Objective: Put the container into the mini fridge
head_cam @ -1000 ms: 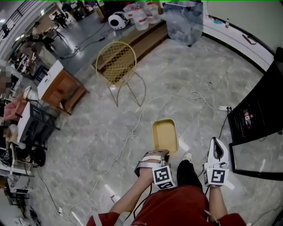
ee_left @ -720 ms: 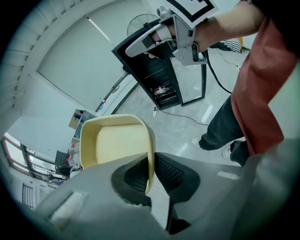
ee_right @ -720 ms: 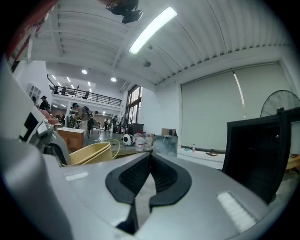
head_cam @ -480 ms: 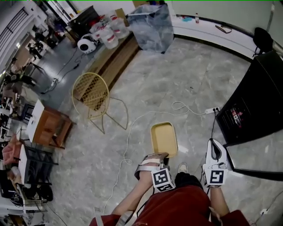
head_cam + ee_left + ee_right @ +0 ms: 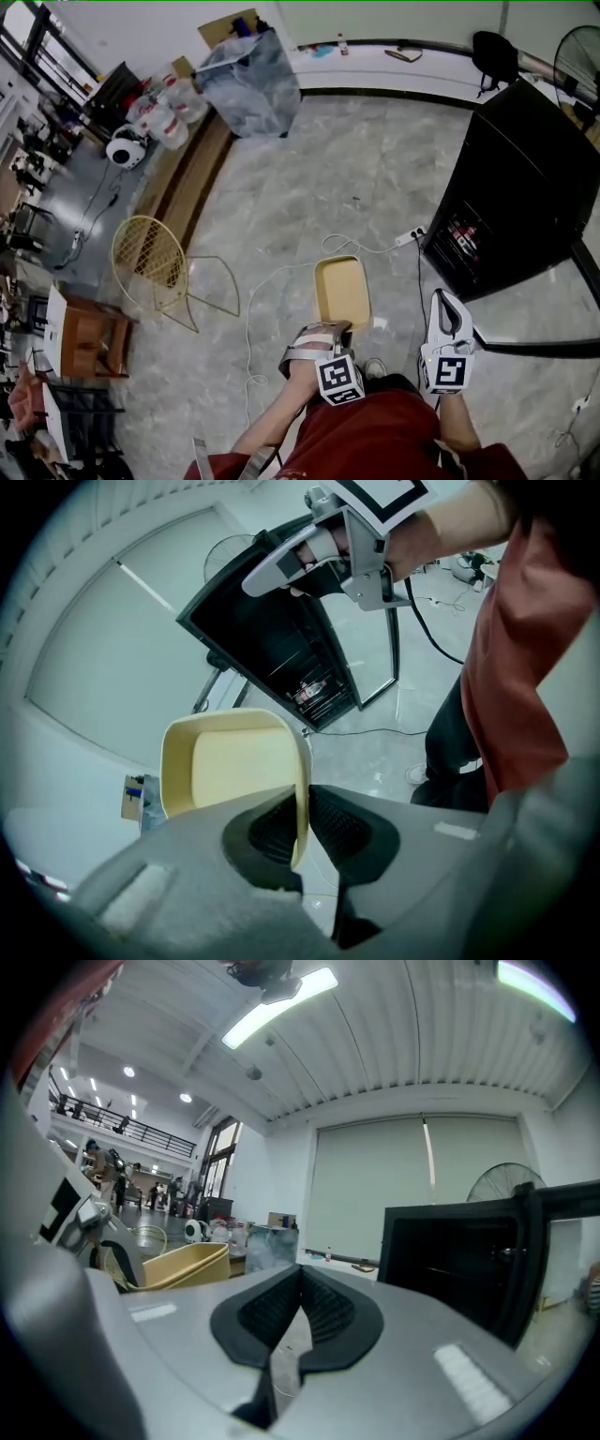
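A: How far along was the job at that moment?

B: About midway, I'd judge. The person stood on the marble floor [image 5: 309, 187]. The black mini fridge [image 5: 525, 178] was just ahead on the right, and its door appeared to be swung open. The yellow container [image 5: 342, 289] was off the floor and in hand, but it was outside the fridge and apart from it.

A: So what was left to do?

B: The container had to be carried across the gap, set inside the fridge and let go. None of that was done yet.

A: Which gripper had the container?

B: The left gripper [image 5: 330, 330] did. It held the container out in front of the person, open side up.

A: And the grip itself?

B: In the left gripper view its fingers [image 5: 342, 825] were clamped on one thin side wall. One pad was inside the container and the other outside. The rest of the container stuck out past the tips, towards the fridge.

A: And the other gripper?

B: The right gripper [image 5: 446, 309] was beside it, on the fridge side and clear of the container. Its fingers [image 5: 272, 1312] were together with nothing between them.
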Motion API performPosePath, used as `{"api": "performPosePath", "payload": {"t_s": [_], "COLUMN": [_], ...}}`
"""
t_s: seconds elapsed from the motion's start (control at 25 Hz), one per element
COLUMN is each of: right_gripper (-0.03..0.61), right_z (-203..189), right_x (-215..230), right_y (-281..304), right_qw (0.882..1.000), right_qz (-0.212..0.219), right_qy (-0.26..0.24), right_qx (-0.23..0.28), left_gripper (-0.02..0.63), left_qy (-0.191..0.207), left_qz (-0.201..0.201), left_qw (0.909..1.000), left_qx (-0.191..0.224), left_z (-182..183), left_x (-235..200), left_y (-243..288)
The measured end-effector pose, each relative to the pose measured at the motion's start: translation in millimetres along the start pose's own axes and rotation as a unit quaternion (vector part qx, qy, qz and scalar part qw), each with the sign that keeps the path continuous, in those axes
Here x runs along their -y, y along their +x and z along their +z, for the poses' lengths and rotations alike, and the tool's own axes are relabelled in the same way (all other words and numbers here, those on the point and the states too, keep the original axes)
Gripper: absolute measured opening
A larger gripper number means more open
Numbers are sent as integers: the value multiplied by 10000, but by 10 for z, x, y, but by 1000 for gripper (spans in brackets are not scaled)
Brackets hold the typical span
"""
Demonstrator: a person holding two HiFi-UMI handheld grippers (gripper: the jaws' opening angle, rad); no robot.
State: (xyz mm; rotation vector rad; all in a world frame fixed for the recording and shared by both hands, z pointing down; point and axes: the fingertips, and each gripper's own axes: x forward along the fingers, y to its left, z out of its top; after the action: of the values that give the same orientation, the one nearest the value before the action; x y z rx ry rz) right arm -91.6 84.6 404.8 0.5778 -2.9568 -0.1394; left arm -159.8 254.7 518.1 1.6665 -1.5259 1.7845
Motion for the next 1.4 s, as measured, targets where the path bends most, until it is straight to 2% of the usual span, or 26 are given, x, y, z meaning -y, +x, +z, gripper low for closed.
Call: {"api": "performPosePath", "payload": {"t_s": [0.32,0.52,0.72,0.88,1.12,1.4], "right_gripper": [0,0,0,0,0,0], "right_z": [-225,-234,-187,-136,12,44], "right_x": [566,641,668,622,511,441], "right_y": [-10,174,480,706,886,853], "right_qw": [9944,9874,9791,9703,9553,9336], "right_qz": [-1003,-1505,-1964,-2340,-2867,-3483], "right_qy": [156,334,282,278,269,287], "right_qx": [-284,-359,-455,-540,-666,-792], "left_gripper": [29,29,29,29,29,29], "left_qy": [737,1131,1590,1923,2429,2964], "left_qz": [-322,-473,-630,-782,-986,-1187], "left_qw": [9955,9885,9784,9680,9478,9218], "left_qx": [502,885,1164,1409,1818,2199], "left_z": [411,571,600,571,567,652], "left_x": [-314,-600,-958,-1214,-1483,-1560], "left_y": [422,689,962,1141,1207,1306]}}
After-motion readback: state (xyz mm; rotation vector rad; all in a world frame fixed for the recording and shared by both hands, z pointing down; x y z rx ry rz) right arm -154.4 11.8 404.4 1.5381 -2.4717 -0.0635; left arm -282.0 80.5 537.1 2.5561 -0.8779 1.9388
